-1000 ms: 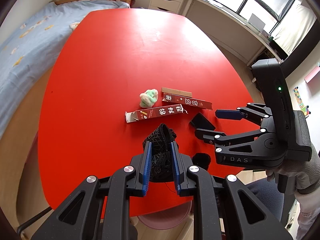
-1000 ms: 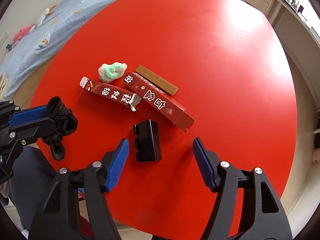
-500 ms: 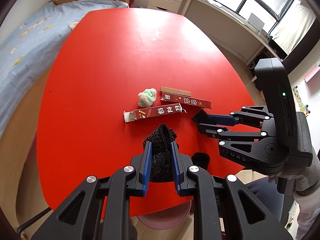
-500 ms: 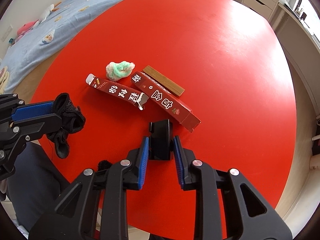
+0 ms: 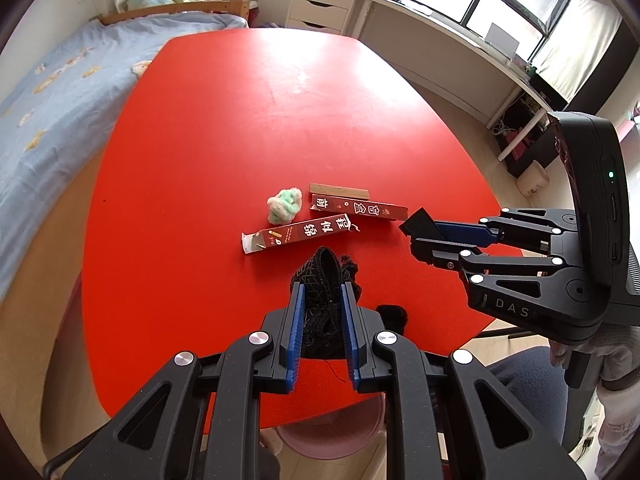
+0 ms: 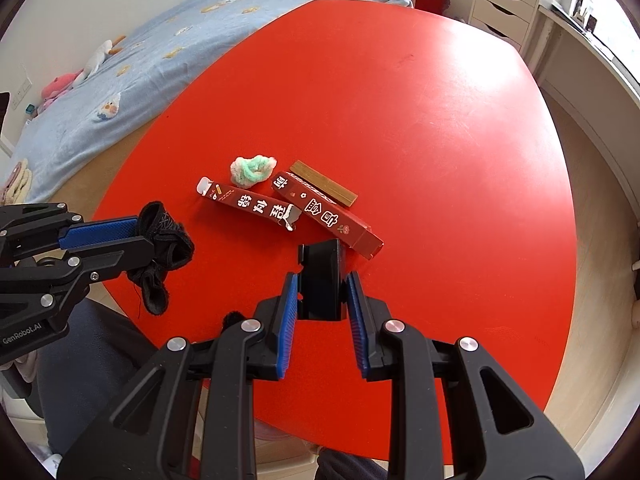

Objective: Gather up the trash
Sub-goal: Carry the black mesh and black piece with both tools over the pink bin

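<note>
Right wrist: black box [image 6: 321, 280] between right hand-held gripper [image 6: 322, 296] pads.

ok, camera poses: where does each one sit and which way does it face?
Left wrist: on the left gripper, looking along its fingers over the red table toward the windows; its jaws pinch a black cloth; right gripper enters from the right.
Right wrist: on the right gripper, facing the bed; jaws clamp a black box; left gripper at left.
Shared: both cartons, green fluff, wood strip.
</note>
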Tool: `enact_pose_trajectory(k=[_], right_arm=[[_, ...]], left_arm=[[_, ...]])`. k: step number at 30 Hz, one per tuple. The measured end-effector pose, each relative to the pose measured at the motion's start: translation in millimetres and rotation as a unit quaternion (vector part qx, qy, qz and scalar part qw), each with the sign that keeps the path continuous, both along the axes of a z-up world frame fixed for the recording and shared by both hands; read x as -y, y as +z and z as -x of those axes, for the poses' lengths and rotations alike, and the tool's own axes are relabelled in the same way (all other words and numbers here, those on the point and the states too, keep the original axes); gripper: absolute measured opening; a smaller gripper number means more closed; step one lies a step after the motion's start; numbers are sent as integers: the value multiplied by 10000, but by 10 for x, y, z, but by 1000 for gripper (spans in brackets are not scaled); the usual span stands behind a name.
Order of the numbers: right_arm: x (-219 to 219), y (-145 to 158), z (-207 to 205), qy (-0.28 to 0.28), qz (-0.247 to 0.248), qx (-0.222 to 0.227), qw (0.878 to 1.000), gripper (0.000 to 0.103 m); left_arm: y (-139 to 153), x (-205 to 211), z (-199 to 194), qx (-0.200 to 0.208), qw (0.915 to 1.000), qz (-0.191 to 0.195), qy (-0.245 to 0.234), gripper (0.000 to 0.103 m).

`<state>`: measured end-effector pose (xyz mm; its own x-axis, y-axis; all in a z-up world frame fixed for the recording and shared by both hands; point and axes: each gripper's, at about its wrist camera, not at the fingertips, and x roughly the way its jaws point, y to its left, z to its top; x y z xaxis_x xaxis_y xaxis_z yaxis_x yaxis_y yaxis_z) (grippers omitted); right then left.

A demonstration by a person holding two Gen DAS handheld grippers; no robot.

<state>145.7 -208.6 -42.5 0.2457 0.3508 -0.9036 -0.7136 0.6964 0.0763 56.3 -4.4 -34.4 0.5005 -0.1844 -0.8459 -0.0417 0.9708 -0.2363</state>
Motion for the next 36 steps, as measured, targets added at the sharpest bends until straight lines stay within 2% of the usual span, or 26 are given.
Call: enact_pose_trajectory(k=[7,21,36], right_arm=[[132,265,164,-56,-349,169,9992,24],[519,563,681,-98,-870,322,9956,24],[845,721,1309,-145,-1163,474,9920,25]], left_arm=[[169,82,128,201,9995,-197,-126,16],[439,129,466,555,9979,-172,-292,15],[479,217,924,689,9965,-106,-459,15]])
